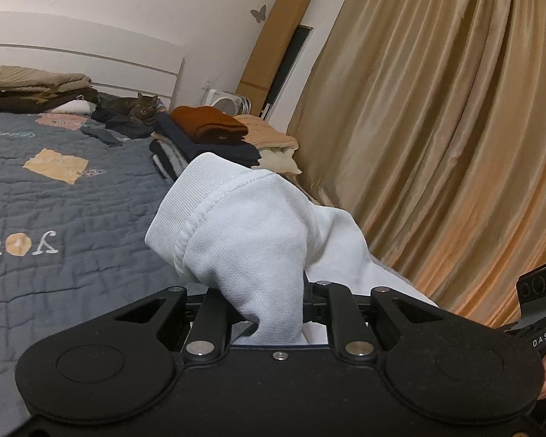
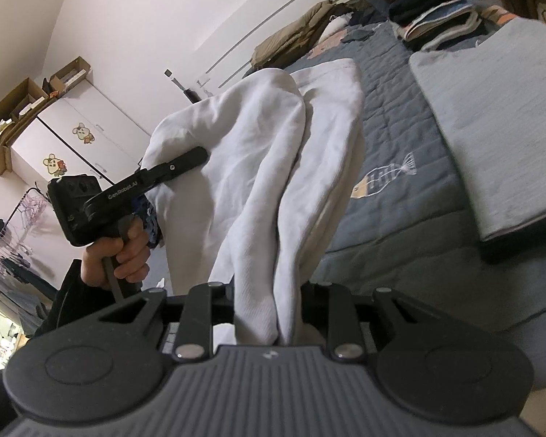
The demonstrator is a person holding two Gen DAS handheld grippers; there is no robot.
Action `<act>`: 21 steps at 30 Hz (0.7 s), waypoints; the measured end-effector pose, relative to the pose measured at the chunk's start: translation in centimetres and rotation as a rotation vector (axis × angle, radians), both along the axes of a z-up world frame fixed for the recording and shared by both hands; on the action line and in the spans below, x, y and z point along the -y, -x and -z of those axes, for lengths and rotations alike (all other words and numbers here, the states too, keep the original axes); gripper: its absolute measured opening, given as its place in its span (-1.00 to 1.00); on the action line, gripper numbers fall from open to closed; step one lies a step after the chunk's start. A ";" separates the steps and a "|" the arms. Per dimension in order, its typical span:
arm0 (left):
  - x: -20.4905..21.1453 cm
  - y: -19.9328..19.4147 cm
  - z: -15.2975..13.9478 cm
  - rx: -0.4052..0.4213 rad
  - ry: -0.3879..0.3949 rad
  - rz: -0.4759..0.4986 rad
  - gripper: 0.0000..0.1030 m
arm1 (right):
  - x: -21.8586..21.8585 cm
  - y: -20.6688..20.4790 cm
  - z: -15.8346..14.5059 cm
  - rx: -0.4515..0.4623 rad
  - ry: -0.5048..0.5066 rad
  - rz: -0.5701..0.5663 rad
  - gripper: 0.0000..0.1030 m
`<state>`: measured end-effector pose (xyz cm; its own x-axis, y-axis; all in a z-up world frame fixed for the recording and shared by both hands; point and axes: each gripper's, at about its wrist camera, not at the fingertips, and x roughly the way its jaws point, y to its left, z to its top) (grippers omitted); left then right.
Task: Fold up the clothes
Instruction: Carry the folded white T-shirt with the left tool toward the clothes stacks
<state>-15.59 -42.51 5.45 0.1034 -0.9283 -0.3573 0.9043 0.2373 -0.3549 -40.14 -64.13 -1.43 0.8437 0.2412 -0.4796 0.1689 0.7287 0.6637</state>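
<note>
Your left gripper (image 1: 269, 302) and right gripper (image 2: 269, 306) are both clamped on white cloth (image 2: 258, 167), raised side by side, with your left hand (image 2: 118, 255) wrapped around its handle.

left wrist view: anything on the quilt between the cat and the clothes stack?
Yes: dark loose garments lie on the quilt between cat and clothes stack.

- A home bedroom, judging by the bed under a grey quilted bedspread (image 1: 72, 196) with peach patches and a white slatted headboard (image 1: 91, 62).
- Stacks of folded clothes (image 1: 204, 138) and a tabby cat (image 1: 134, 109) resting on the bedspread.
- Long golden satin curtains (image 1: 436, 127) along one side.
- White wardrobe with cartoon stickers (image 2: 72, 134), topped with open cardboard boxes (image 2: 14, 116).
</note>
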 end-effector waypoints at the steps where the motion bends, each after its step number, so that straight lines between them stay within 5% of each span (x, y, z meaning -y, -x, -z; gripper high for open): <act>1: 0.5 0.3 0.0 -0.001 0.003 -0.002 -0.72 | 0.5 0.4 -0.1 0.000 0.003 0.001 -0.52; 21: 10.5 5.4 0.2 -0.011 0.039 -0.019 -0.72 | 10.9 6.3 -0.9 -0.018 0.046 0.010 -0.52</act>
